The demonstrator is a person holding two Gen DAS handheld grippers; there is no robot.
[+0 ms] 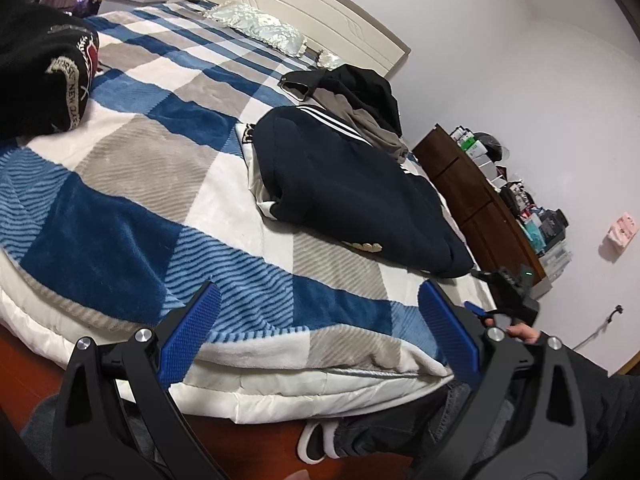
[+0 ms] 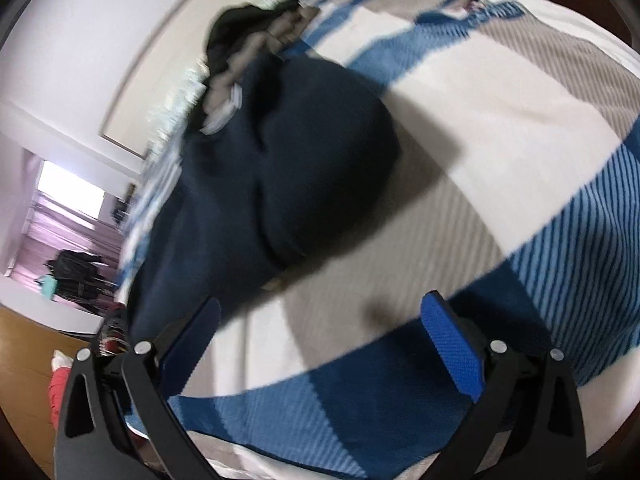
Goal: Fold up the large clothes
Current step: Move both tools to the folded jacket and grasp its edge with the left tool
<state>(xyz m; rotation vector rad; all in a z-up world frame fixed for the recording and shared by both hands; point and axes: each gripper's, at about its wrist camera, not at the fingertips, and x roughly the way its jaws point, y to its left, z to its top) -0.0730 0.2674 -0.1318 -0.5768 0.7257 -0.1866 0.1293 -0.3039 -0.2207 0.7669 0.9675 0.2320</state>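
Observation:
A folded navy garment (image 1: 352,196) with white stripes lies on the bed's blue, grey and white checked blanket (image 1: 160,184), right of centre. It also shows in the blurred right wrist view (image 2: 280,184). My left gripper (image 1: 320,324) is open and empty over the bed's near edge, well short of the garment. My right gripper (image 2: 320,320) is open and empty, just in front of the garment's near end. The right gripper also shows in the left wrist view (image 1: 508,292), beside the garment's right end.
A pile of black and grey-brown clothes (image 1: 360,100) lies behind the navy garment. A black garment with lettering (image 1: 40,76) sits at the left. A pillow (image 1: 256,26) and headboard (image 1: 304,4) are at the back. A brown dresser (image 1: 472,200) with clutter stands right of the bed.

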